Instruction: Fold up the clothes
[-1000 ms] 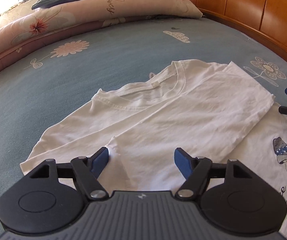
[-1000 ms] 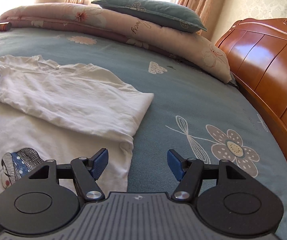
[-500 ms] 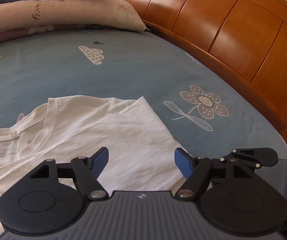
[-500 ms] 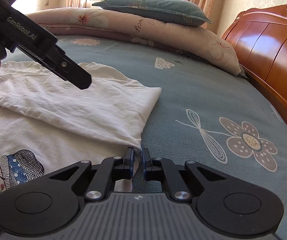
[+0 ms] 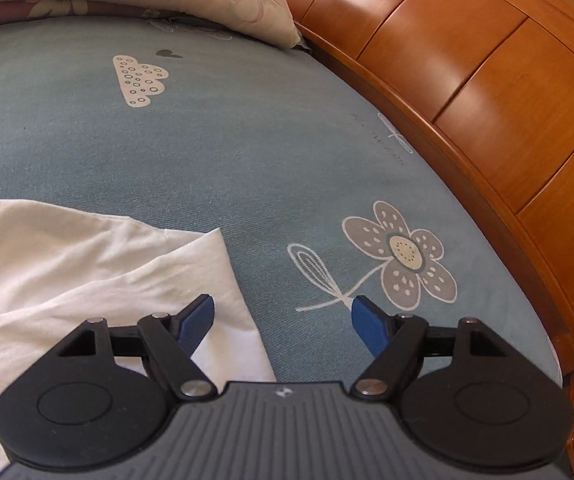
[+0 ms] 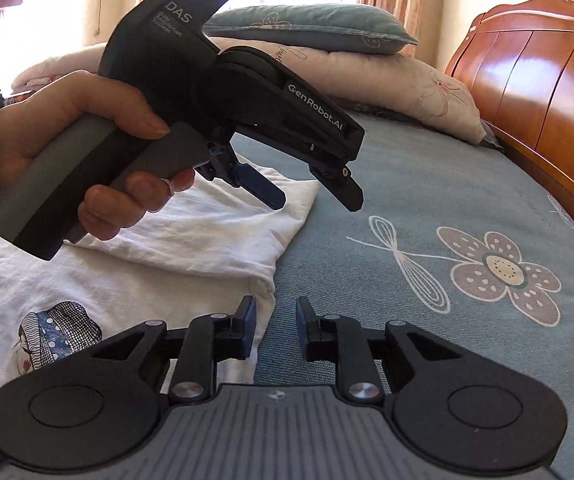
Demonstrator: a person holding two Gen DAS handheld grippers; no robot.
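white tee (image 6: 191,240) lies flat on the bed (image 6: 427,184), print (image 6: 53,336) side up near the camera, with its upper part already turned over into a thick band across the body; the band's folded corner (image 5: 207,248) ends at the shirt's right edge, on the headboard (image 5: 487,92) side. so roughly one fold is in, maybe a sleeve tucked too, can't tell from these views. still a wide slab, so i'd say more folds are left, plus a final halving to get a compact stack. left gripper (image 6: 311,188) is spread wide, hanging just over the band's corner, nothing between the pads, not touching cloth as far as i can see; the left hand (image 6: 87,152) grips the handle. from its own camera the left gripper (image 5: 283,320) straddles the shirt edge, one pad over cloth, the other over bare sheet. right gripper (image 6: 273,330) sits low at the shirt's right edge near the lower layer; its jaws have just been opening from a near-closed pinch, now a narrow gap, and no fabric is visibly caught between them. judgement: early to mid task, both grippers lining up on the right edge for the next fold, no grasp made yet.
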